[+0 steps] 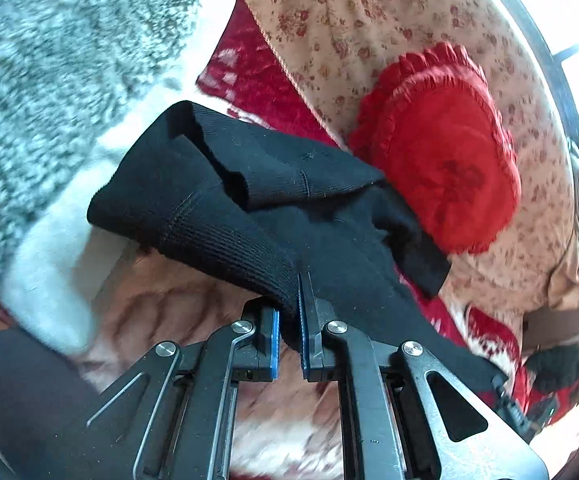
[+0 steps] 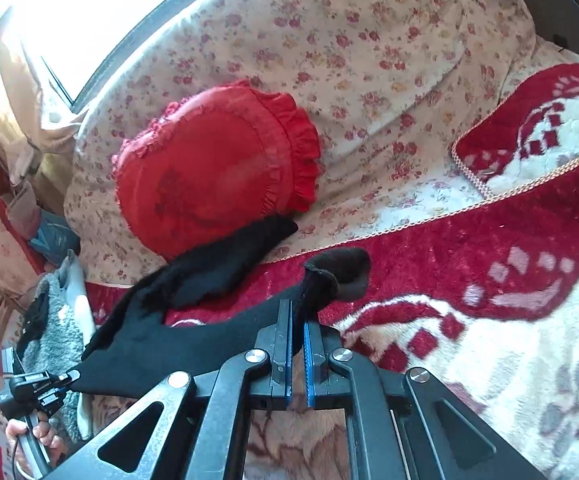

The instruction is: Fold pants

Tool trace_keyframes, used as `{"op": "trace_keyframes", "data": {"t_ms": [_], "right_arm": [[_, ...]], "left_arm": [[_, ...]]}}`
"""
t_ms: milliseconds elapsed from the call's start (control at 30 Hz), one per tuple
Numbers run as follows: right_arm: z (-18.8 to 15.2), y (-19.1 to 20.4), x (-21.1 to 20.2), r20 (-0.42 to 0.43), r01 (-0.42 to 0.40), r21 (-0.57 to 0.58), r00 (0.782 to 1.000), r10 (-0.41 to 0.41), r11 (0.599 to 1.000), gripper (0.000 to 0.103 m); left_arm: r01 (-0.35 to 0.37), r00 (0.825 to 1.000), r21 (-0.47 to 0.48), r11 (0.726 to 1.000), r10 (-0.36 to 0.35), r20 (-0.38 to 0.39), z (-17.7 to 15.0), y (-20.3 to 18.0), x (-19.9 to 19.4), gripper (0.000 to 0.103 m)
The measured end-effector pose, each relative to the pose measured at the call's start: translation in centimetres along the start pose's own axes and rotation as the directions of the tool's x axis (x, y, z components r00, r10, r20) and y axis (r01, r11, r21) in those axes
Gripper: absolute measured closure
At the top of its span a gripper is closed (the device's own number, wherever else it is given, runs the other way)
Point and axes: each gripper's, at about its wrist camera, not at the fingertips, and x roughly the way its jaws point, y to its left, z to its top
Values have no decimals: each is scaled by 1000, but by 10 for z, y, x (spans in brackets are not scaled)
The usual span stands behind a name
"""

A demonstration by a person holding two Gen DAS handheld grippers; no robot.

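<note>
The black knit pants [image 1: 249,200] hang in the air between my two grippers, above a red-and-white blanket. My left gripper [image 1: 288,312] is shut on a ribbed edge of the pants, and the cloth bunches ahead of its fingers. My right gripper [image 2: 297,320] is shut on another edge of the pants [image 2: 193,320], with a small fold [image 2: 341,270] sticking out past its fingertips. The cloth stretches left from the right gripper to the left gripper [image 2: 65,378], held in a hand at the lower left.
A round red frilled cushion [image 2: 217,168] leans on a floral-covered backrest [image 2: 369,60], also in the left wrist view [image 1: 441,160]. The red-and-white plush blanket [image 2: 489,300] covers the seat. A grey fuzzy garment [image 1: 49,80] fills the left. A bright window [image 2: 89,8] lies behind.
</note>
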Motion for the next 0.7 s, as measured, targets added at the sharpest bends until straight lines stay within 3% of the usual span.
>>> {"op": "trace_keyframes", "data": {"t_ms": [67,133,233,433,500,567,700], "right_arm": [[-4,0,-1,-55,35,-40,998,-37,999,99],[-13,-4,11,-129,88,-66,987,-96,994,99],[-30,-20,39,-289,188,-39,938,-191,981,99],[-23,5,23,-204,229,-148,945,-257,962,94],[-15,23,18,-166,200,-188,958,-232,961,94],[-14,45,19,-164,106,-222,976,-145,969,94],[-22,82,35,-197,-22,-277,980,-35,961,94]], "left_arm": [[-25,999,-11,1000,25,-29,-9,9,8,96],[-114,991,16,993,115,-73,-27,19,26,95],[-143,987,17,990,144,-72,-37,31,30,85],[-255,967,95,962,253,33,-33,23,-11,80],[-266,963,114,957,260,67,-31,20,-23,76],[-249,967,114,962,241,78,-28,15,-26,63],[-204,979,100,974,200,51,-25,5,-11,61]]}}
